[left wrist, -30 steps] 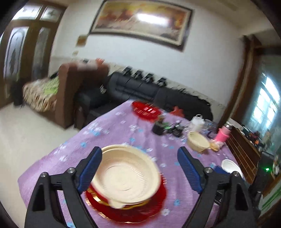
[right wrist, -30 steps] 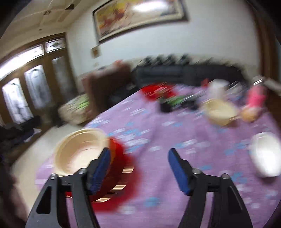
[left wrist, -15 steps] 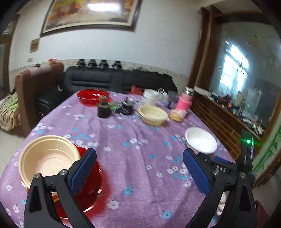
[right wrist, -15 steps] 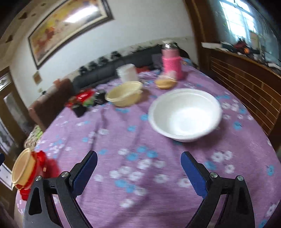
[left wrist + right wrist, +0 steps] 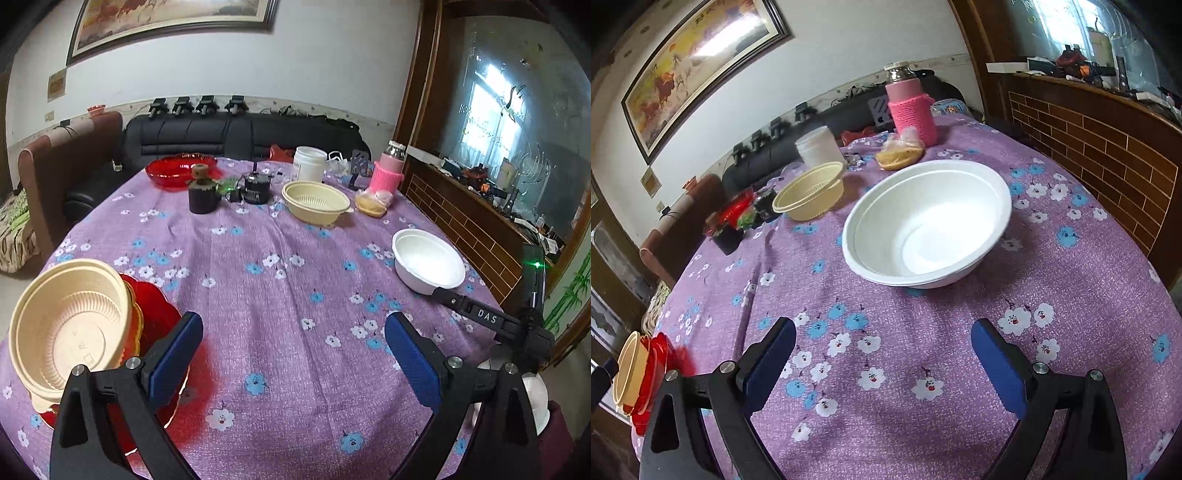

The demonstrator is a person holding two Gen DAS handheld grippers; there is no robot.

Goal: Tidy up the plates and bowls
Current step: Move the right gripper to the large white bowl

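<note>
A cream bowl [image 5: 70, 325] rests on a stack of red plates [image 5: 155, 321] at the table's near left, just left of my left gripper [image 5: 293, 345], which is open and empty. A white bowl [image 5: 927, 225] stands on the purple cloth straight ahead of my right gripper [image 5: 882, 354], also open and empty, a short way short of it. The same white bowl [image 5: 428, 262] shows at the right in the left wrist view, with the other gripper's finger reaching toward it. A cream strainer bowl [image 5: 316, 201] and a red dish [image 5: 179, 170] sit farther back.
A dark jar [image 5: 202, 194], a black pot [image 5: 256, 188], a white tub [image 5: 309, 164], a pink-sleeved bottle [image 5: 911, 107] and a bagged snack [image 5: 899, 153] crowd the far table. A brick-pattern counter [image 5: 1108, 147] runs along the right; sofas [image 5: 236, 133] stand behind.
Both grippers swung right, away from the cream bowl on the red plates, and their jaws spread wider. The right gripper now faces the white bowl, closer than half a second ago.
</note>
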